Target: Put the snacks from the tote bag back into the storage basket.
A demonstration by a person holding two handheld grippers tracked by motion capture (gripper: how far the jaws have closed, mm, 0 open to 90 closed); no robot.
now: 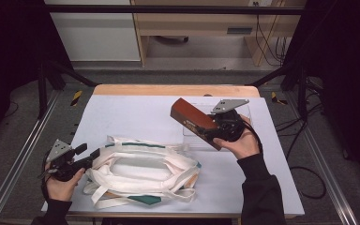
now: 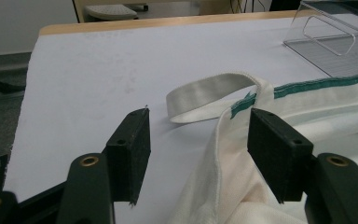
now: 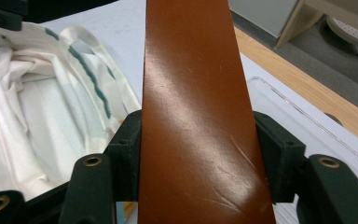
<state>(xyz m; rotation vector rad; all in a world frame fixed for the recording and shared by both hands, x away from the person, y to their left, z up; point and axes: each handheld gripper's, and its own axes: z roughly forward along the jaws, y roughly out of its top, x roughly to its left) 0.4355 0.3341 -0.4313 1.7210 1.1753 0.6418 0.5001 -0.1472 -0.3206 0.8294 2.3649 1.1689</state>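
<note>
A white cloth tote bag point(image 1: 140, 168) with green trim lies crumpled, mouth up, on the near half of the table. My left gripper point(image 1: 90, 151) is at its left edge and stands open. In the left gripper view the bag's rim point(image 2: 233, 140) lies between the jaws, close to the right one, and a strap loop point(image 2: 205, 93) curls beyond. My right gripper point(image 1: 207, 132) is shut on a long brown glossy case point(image 1: 192, 117) and holds it tilted above the table right of centre. In the right gripper view the case point(image 3: 191, 93) runs up between both pads, with the bag point(image 3: 37, 107) to its left.
A clear acrylic stand point(image 1: 246, 112) sits on the white table cover point(image 1: 136, 112) behind the right hand; it also shows in the left gripper view point(image 2: 335, 46). Metal frame rails and floor cables flank the table. The wooden table edge point(image 1: 168, 89) lies at the far side.
</note>
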